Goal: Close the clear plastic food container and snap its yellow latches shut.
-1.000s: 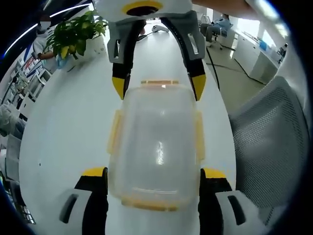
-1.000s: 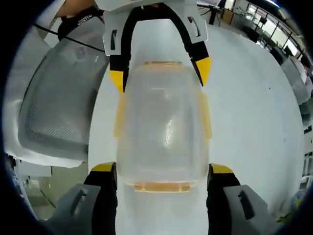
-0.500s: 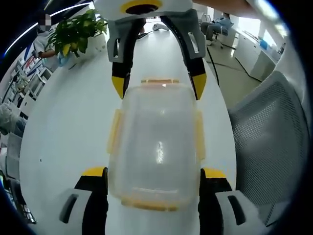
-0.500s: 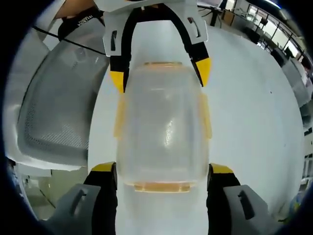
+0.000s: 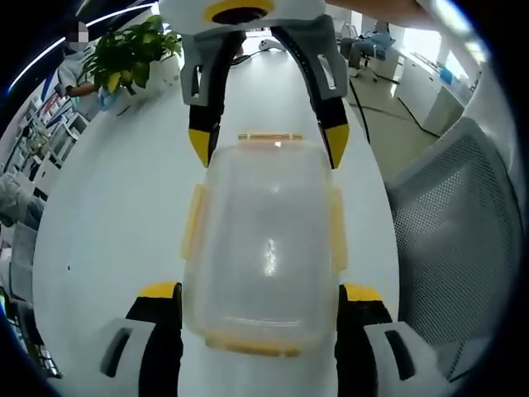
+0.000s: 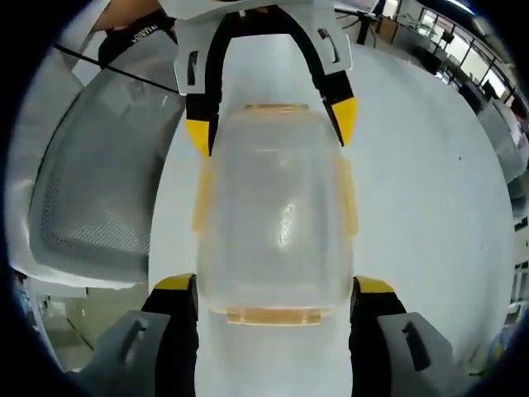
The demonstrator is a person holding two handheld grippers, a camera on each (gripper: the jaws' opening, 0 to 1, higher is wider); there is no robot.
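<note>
Clear plastic food container (image 5: 264, 244): rectangular, rounded corners, lid seated on top; stands on the white table (image 5: 107, 215), between the two grippers, which face each other from its opposite short ends.

Yellow latches (image 5: 192, 222): four, one per side. In the left gripper view, the near-end latch sits between that gripper's tips; the far-end latch sits between the opposite gripper's tips. Whether any latch is snapped down cannot be told.

Left gripper (image 5: 259, 291): jaws spread wide, yellow-tipped, one at each near corner of the container, just beside its walls; contact cannot be told.

Right gripper (image 6: 282, 285): jaws likewise spread, flanking the other short end at its corners; nothing pinched.

Grey mesh office chair (image 5: 450, 248): beside the table's edge.

Potted green plant (image 5: 128, 54): at the far end of the table, a person seated near it.

Office desks and chairs (image 5: 417, 70): in the background, well apart from the table.
</note>
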